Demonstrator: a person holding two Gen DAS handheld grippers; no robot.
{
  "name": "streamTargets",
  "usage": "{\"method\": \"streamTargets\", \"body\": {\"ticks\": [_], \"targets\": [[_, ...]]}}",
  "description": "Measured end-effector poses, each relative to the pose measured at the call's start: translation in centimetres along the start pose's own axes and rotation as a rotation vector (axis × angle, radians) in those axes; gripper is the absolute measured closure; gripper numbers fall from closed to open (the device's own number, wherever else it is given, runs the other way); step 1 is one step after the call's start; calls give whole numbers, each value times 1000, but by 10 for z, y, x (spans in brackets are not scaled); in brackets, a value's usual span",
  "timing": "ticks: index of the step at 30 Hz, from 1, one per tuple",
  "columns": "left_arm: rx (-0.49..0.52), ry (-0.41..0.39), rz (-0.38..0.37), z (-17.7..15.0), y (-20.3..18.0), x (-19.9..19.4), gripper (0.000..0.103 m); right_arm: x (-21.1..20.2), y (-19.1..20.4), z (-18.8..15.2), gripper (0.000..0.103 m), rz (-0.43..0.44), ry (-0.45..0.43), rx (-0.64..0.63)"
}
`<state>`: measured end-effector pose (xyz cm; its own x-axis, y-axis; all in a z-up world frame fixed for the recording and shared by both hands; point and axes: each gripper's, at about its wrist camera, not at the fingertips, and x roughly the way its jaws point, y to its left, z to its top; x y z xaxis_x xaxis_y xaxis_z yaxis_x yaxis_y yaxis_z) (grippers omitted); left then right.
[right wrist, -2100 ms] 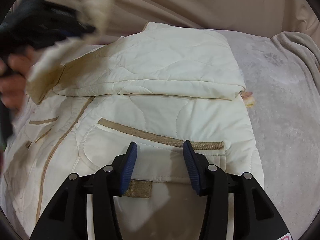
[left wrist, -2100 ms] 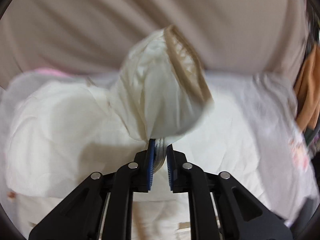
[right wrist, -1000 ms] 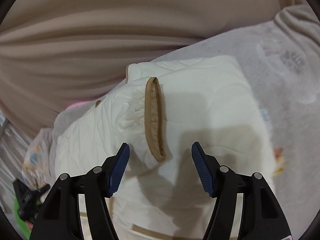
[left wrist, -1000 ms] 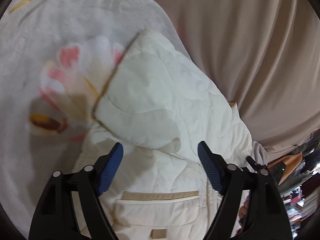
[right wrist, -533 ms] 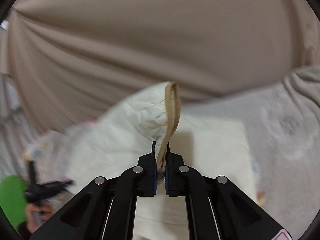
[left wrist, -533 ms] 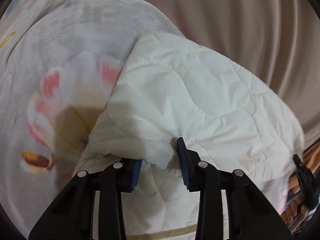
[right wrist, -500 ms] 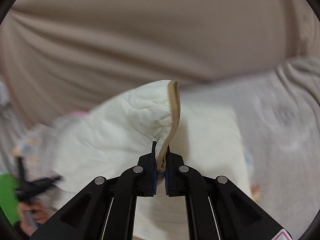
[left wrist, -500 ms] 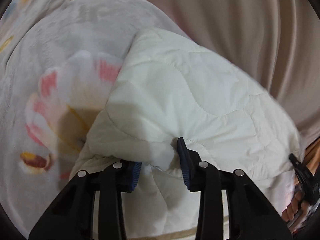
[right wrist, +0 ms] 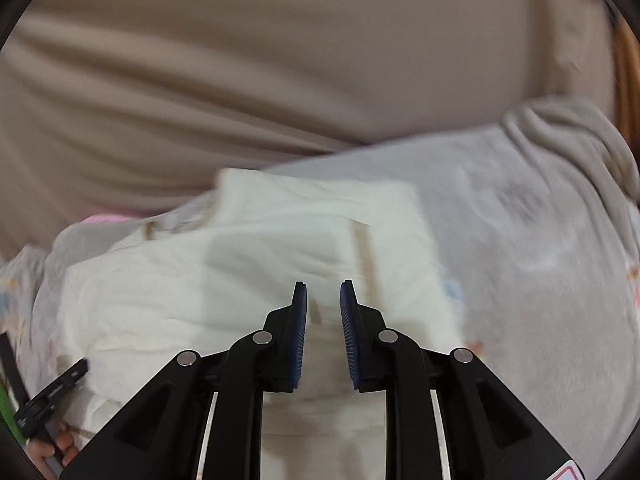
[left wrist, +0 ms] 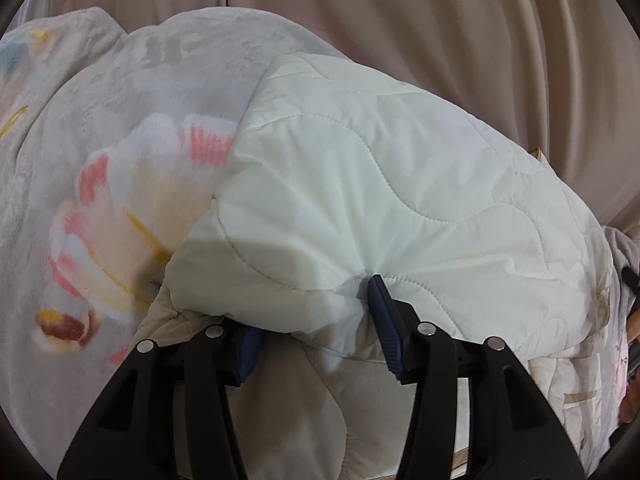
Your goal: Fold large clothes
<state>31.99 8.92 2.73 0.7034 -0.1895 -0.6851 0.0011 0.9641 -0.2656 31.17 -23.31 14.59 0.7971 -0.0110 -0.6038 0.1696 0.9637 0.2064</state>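
Cream quilted jacket (left wrist: 392, 184) lying folded on floral blanket (left wrist: 100, 160). Left gripper (left wrist: 316, 332) jaws just easing wider, bunched fold between pads. Right gripper (right wrist: 323, 308) just parted, narrow gap, empty, above jacket. Best: release fully, smooth fold flat, square edges.

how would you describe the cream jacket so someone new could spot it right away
Start with the pale fleece blanket printed with a pink and yellow flower, spread before the beige curtain. On it lies the cream jacket, a puffy bundle. Its wavy quilting stitches set it apart from the fuzzy blanket around it.
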Motion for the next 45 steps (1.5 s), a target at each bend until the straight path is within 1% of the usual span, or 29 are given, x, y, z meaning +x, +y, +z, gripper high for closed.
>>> {"method": "streamTargets", "body": {"ticks": [2, 4, 6, 8, 9, 12, 14, 17, 18, 19, 20, 21, 22, 24, 26, 27, 28, 29, 30, 31, 32, 35, 36, 37, 38, 40, 41, 42, 45], "targets": [[3, 0, 2, -1, -1, -1, 53, 18, 45, 7, 84, 112, 47, -103], [1, 0, 2, 0, 0, 1, 52, 40, 79, 6, 84, 185, 94, -160], [3, 1, 1, -1, -1, 1, 51, 63, 106, -1, 84, 201, 133, -212], [5, 2, 4, 0, 3, 3, 51, 79, 114, -4, 87, 179, 141, -241], [7, 3, 5, 1, 2, 3, 50, 83, 110, -8, 96, 156, 140, -241], [9, 4, 2, 0, 1, 3, 49, 89, 67, -9, 103, 98, 125, -178], [11, 6, -3, 0, 3, 4, 48, 89, 28, -2, 103, 56, 116, -97], [21, 9, 2, -1, 0, 4, 46, 77, -38, 2, 103, -8, 110, 43], [22, 9, 2, -1, 0, 3, 46, 68, -56, 1, 103, -7, 110, 83], [19, 10, -1, -1, 0, 3, 46, 60, -67, 0, 103, 17, 110, 117], [12, 8, -11, -1, 1, 2, 46, 50, -76, -2, 101, 29, 110, 142], [0, 4, -24, 0, 4, 0, 46, 40, -82, -5, 80, 5, 99, 151], [-19, 0, -37, 1, 7, -2, 45, 30, -85, -10, 65, 2, 80, 149], [-52, -17, -40, 3, 12, -10, 45, 23, -85, -20, 51, 42, 79, 150], [-69, -42, -34, 6, 14, -19, 45, 29, -83, -30, 51, 99, 129, 159], [-77, -47, -34, 8, 14, -22, 45, 32, -89, -33, 51, 115, 143, 156], [-86, -45, -36, 11, 13, -24, 45, 35, -84, -36, 51, 113, 152, 141], [-92, -35, -34, 14, 13, -24, 45, 41, -79, -36, 52, 102, 158, 119], [-94, -26, -28, 17, 12, -24, 46, 45, -72, -34, 65, 95, 164, 91], [-92, -21, -21, 20, 12, -24, 46, 46, -65, -31, 94, 107, 170, 70], [-83, -22, -6, 23, 11, -24, 46, 43, -60, -27, 100, 113, 167, 65], [-44, -22, 24, 26, 9, -23, 47, 4, -53, -14, 101, 162, -2, 71], [-30, -7, 33, 25, 9, -18, 47, -8, -53, -11, 101, 166, -49, 74], [-18, 7, 38, 25, 10, -13, 47, -13, -56, -10, 101, 162, -74, 84], [-5, 19, 42, 23, 10, -6, 47, -7, -57, -12, 101, 146, -61, 84], [21, 26, 61, 16, 7, 4, 45, 40, -58, -29, 101, 26, 90, 30], [26, 24, 62, 16, 6, 6, 44, 66, -57, -39, 102, 3, 169, 5], [31, 22, 63, 16, 5, 6, 43, 80, -59, -47, 103, 5, 195, 2], [21, 25, 42, 17, 11, 3, 43, 66, -59, -37, 101, -9, 169, 60]]}}
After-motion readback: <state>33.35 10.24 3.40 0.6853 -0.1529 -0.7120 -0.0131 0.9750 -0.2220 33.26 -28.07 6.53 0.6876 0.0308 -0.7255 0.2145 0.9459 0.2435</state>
